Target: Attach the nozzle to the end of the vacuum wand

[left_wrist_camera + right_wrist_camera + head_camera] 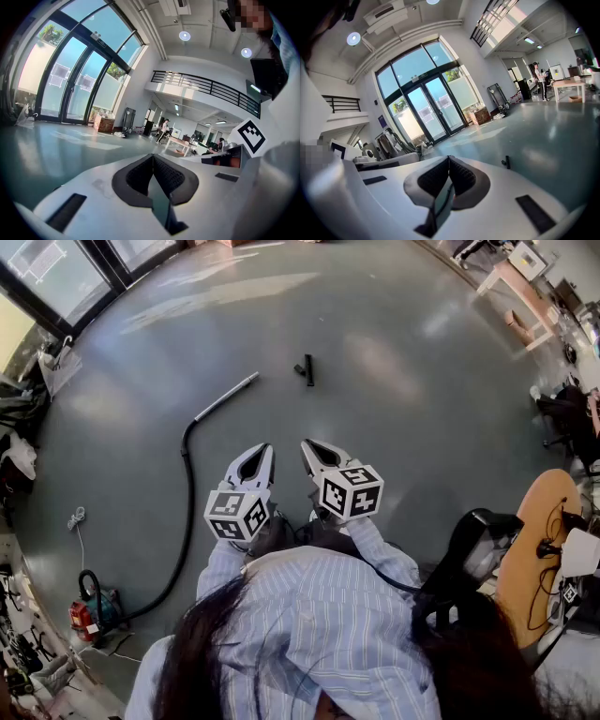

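Note:
A black nozzle (307, 369) lies on the grey floor ahead of me; it also shows small in the right gripper view as the nozzle (506, 162). To its left lies the silver vacuum wand (225, 397), its tip about a hand's width from the nozzle, joined to a black hose (187, 521) that runs back to a red vacuum (92, 611). My left gripper (267, 448) and right gripper (305, 444) are held side by side in front of my chest, well short of both parts. Both are shut with nothing between the jaws.
Glass doors (431, 110) stand at the far left of the room. Bags and clutter (19, 427) line the left wall. A wooden chair (534, 549) and a black seat (473, 545) stand at my right. A table (516, 292) is at the far right.

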### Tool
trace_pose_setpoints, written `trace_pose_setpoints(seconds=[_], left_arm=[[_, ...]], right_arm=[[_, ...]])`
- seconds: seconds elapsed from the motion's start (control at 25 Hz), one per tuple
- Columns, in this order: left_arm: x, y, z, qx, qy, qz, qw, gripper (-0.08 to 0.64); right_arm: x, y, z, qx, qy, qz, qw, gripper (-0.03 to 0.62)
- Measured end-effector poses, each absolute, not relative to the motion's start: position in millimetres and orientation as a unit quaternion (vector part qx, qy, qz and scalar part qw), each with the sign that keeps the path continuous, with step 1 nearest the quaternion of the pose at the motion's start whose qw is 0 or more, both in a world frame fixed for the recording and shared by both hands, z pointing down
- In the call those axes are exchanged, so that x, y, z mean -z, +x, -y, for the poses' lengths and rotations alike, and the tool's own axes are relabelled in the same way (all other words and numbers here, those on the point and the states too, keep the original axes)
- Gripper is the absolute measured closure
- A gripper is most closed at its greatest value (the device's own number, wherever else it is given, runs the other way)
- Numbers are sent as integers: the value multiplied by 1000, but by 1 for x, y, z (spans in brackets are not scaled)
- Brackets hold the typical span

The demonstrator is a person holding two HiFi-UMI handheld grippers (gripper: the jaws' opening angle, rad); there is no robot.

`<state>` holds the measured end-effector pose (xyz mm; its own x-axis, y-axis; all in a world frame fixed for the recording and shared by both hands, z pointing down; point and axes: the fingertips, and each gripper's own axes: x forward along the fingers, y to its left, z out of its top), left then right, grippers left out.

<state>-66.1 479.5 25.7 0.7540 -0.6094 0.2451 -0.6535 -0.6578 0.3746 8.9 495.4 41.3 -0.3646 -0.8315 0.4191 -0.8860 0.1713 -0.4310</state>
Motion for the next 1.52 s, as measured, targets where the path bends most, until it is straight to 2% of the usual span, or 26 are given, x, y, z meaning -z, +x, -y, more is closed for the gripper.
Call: trace_pose_setpoints(seconds=[0.32, 1.28, 1.52], left_arm=[[-21, -69, -470, -54, 918, 345, 190, 554], [-37, -147, -428, -60, 915, 353, 184, 554], [-50, -167, -412, -56, 912, 350, 205, 554]], right_arm=[[-38, 0, -482, -304, 564, 767, 43, 584], [-53, -74, -439, -313, 551, 772, 44, 584], [-65, -82, -427, -321, 567, 757, 46, 584]])
